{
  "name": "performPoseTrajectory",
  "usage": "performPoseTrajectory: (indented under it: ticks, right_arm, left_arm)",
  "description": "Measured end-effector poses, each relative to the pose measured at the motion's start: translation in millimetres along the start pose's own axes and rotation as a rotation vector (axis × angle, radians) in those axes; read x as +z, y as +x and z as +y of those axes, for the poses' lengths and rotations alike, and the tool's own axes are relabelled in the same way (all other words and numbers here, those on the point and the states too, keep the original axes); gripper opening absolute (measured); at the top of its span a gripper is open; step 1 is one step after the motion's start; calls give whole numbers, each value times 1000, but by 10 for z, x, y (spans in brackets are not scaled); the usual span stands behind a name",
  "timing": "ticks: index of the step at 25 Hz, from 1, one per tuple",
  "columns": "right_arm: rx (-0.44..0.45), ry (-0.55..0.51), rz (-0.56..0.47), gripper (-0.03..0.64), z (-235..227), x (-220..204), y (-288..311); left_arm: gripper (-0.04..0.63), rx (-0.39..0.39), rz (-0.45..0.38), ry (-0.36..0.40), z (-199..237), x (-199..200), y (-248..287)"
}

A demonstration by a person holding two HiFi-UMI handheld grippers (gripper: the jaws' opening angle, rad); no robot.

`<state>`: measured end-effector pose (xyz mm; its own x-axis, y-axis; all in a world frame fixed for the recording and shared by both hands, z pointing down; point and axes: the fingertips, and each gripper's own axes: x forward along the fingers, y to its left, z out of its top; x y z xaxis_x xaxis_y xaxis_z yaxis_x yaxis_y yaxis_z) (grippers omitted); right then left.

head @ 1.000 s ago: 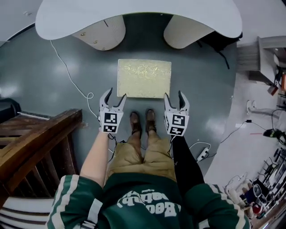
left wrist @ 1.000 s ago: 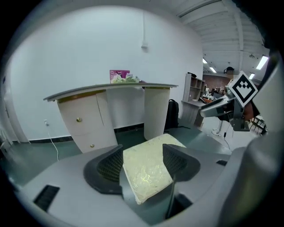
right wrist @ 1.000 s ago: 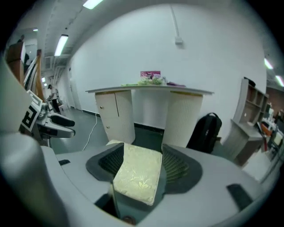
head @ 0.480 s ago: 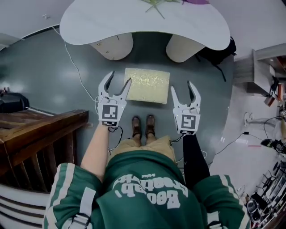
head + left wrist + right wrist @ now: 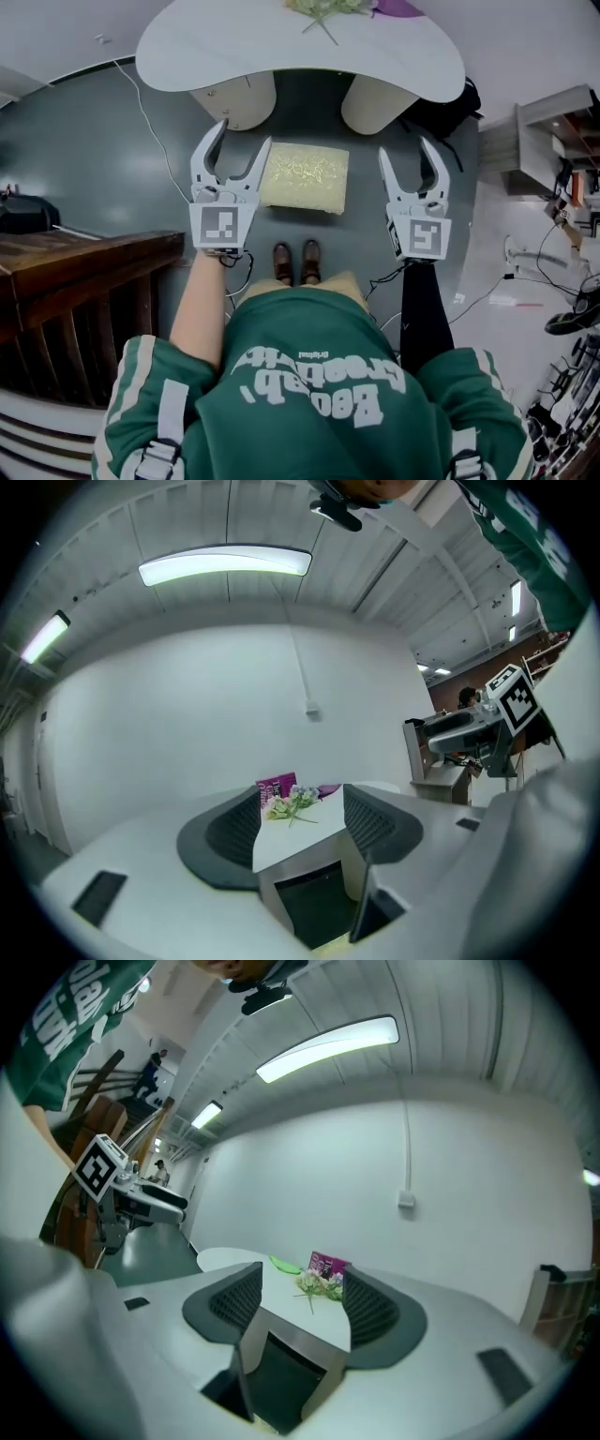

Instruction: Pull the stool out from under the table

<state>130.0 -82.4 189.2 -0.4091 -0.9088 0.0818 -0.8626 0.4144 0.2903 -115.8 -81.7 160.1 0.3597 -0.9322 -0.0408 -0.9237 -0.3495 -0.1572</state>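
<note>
We are standing with our shoes [image 5: 295,262] on bare floor, leaving room to draw back. We are holding the left gripper [image 5: 244,136] and right gripper [image 5: 405,147] spread and empty, flanking the stool [image 5: 303,178] on the floor between them. Its long axis is running crosswise, nearer the left gripper. Its far edge is sitting near the table [image 5: 187,56] legs.

Open grey floor [image 5: 94,159] left of the stool [image 5: 305,176], white cable [image 5: 150,127] trailing across it, left table leg [image 5: 236,98] and right table leg [image 5: 380,101] just behind the stool, narrow gap between them, black bag [image 5: 448,101] beside the right one, wooden railing [image 5: 84,272] near left, shoes [image 5: 295,262] close in front.
</note>
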Motion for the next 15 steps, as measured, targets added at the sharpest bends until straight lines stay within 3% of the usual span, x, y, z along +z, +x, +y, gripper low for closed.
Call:
performPoseTrajectory:
  ticks: [6, 15]
  right_arm:
    - [24, 20, -82, 295, -9, 447, -18]
    - [16, 53, -79, 296, 80, 436, -119]
  left_arm:
    - [295, 2, -60, 10, -46, 317, -110]
    - [295, -17, -83, 47, -105, 503, -163]
